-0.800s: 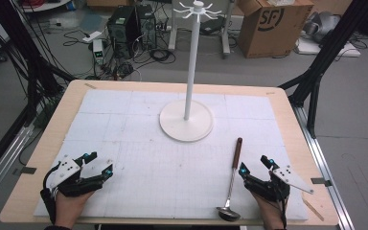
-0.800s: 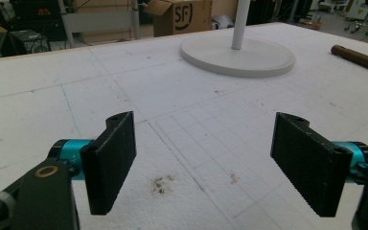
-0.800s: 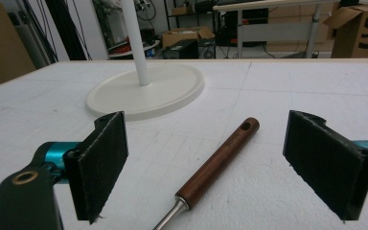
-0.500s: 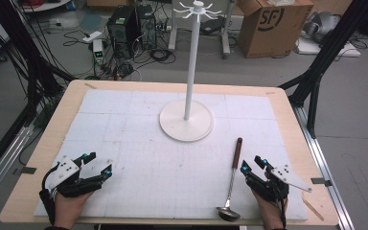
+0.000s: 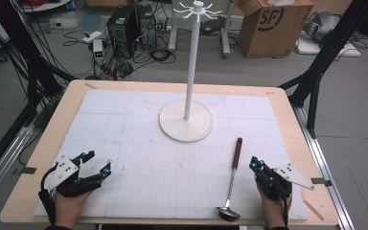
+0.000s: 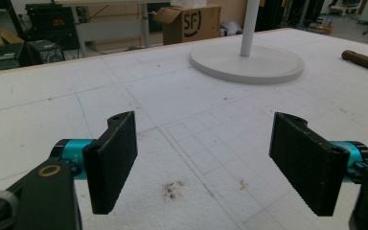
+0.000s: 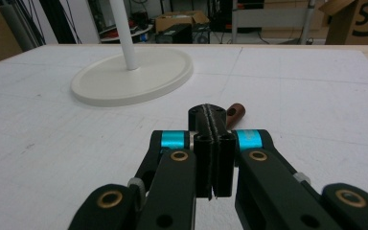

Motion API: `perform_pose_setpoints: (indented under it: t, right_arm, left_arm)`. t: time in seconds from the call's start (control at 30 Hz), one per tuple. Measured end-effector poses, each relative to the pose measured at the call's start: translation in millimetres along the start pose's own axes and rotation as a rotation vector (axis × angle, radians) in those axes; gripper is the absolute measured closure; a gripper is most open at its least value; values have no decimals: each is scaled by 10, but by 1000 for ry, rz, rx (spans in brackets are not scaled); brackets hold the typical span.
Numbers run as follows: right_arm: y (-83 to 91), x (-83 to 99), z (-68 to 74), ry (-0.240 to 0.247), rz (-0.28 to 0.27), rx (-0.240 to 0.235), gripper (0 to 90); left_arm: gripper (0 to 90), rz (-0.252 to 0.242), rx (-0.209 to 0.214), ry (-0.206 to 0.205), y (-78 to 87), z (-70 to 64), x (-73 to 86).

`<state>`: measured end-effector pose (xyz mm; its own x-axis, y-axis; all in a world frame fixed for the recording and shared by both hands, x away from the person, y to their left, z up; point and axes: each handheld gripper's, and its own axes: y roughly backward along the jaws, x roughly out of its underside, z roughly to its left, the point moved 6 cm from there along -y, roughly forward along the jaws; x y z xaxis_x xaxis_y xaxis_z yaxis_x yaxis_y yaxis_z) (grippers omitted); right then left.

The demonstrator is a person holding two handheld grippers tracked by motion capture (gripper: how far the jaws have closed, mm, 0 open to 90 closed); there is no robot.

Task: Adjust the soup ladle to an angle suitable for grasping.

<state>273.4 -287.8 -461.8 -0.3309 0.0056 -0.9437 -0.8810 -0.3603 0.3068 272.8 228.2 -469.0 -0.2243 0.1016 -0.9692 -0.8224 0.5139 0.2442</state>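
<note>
- Left hand-held gripper (image 5: 92, 162): held low over the near left of the table (image 5: 124, 201), jaws spread wide with nothing between them.
- Right hand-held gripper (image 5: 256, 164): held at the near right, jaws pressed together on nothing.
- Ladle (image 5: 233, 179): laid flat just left of the right hand-held gripper, untouched; bowl at the near edge, brown handle pointed away.
- White stand (image 5: 187, 120): seen upright beyond, near the table's middle.
</note>
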Motion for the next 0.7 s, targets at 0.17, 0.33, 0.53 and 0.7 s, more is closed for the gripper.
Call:
perform_pose_setpoints:
  t: [0.17, 0.33, 0.53, 0.7]
  right_arm:
    - [-144, -30, -9, -1, 64, 7, 897]
    - [-397, -21, -70, -20, 169, 31, 897]
    - [-680, 76, -277, -134, 296, 63, 892]
    - [-767, 32, -414, -189, 334, 75, 892]
  left_arm:
    - [256, -2, -1, 2, 36, 12, 13]
    - [257, -12, -5, 9, 119, 29, 16]
    - [259, -18, -6, 12, 155, 27, 13]
    - [259, -16, -9, 15, 162, 35, 18]
